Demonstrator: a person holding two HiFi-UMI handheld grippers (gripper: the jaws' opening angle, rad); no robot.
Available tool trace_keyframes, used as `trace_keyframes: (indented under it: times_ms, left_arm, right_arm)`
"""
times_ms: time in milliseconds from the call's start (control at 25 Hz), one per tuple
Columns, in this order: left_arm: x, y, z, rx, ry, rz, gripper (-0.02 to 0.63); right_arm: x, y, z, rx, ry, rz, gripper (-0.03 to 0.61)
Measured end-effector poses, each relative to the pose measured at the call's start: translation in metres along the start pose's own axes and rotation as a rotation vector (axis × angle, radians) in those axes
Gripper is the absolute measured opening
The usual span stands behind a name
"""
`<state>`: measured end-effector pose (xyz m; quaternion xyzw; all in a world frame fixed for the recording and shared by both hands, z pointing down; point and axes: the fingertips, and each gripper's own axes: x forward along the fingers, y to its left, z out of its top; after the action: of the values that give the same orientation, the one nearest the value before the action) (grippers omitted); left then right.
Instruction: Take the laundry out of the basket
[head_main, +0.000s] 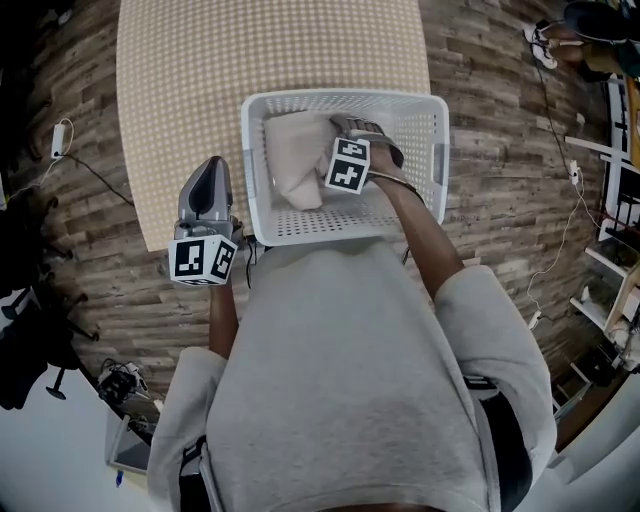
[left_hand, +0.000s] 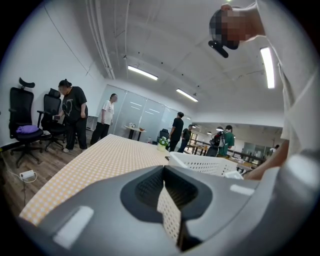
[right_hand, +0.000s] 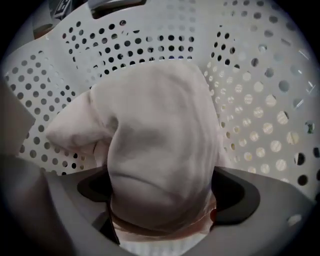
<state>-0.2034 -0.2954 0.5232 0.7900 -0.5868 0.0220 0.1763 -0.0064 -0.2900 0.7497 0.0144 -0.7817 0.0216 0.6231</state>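
Overhead, from the head view, the white perforated basket (head_main: 345, 97) sits at the near edge of the checked table (head_main: 250, 50), and the beige laundry (head_main: 295, 160) lies in its left half. The right gripper (head_main: 355, 127) reaches down into the basket just beside the cloth, while the left gripper (head_main: 211, 165) rests over the table to the basket's left. Looking along the left gripper (left_hand: 165, 200), its jaws are drawn together to a thin slit with nothing in them; the table (left_hand: 100, 160) runs away ahead and the basket (left_hand: 205, 162) stands at the right. Down in the basket (right_hand: 260, 100), the right gripper (right_hand: 162, 212) has its jaws spread wide, with the laundry (right_hand: 160, 130) bulging up between them, not pinched.
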Motion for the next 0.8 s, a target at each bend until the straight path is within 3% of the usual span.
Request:
trace_keyframes:
  times_ms: [120,400,520,640,720,800]
  left_arm:
    - [0.001,0.006,0.002,-0.005,-0.010,0.012,0.011]
    - [0.002,-0.001,0.002,-0.011,-0.018,0.001,0.011]
    - [0.001,-0.003,0.003,-0.015,-0.022,0.001,0.011]
    - [-0.001,-0.004,0.002,-0.018,-0.025,0.002,0.011]
    - [-0.001,-0.005,0.002,-0.019,-0.030,0.003,0.011]
    - [-0.002,-0.007,0.003,-0.020,-0.036,0.004,0.011]
  right_arm:
    - [0.007,-0.003,0.003,0.019,-0.013,0.040,0.600]
    - [0.006,0.000,0.003,0.020,0.006,0.025,0.595]
    - [0.001,0.011,0.007,0.012,0.038,0.032,0.476]
    - [-0.002,0.029,0.012,0.012,0.043,0.040,0.268]
    - [-0.002,0.035,0.013,0.010,0.032,0.026,0.225]
    - [-0.002,0.036,0.013,0.008,0.019,0.019,0.222]
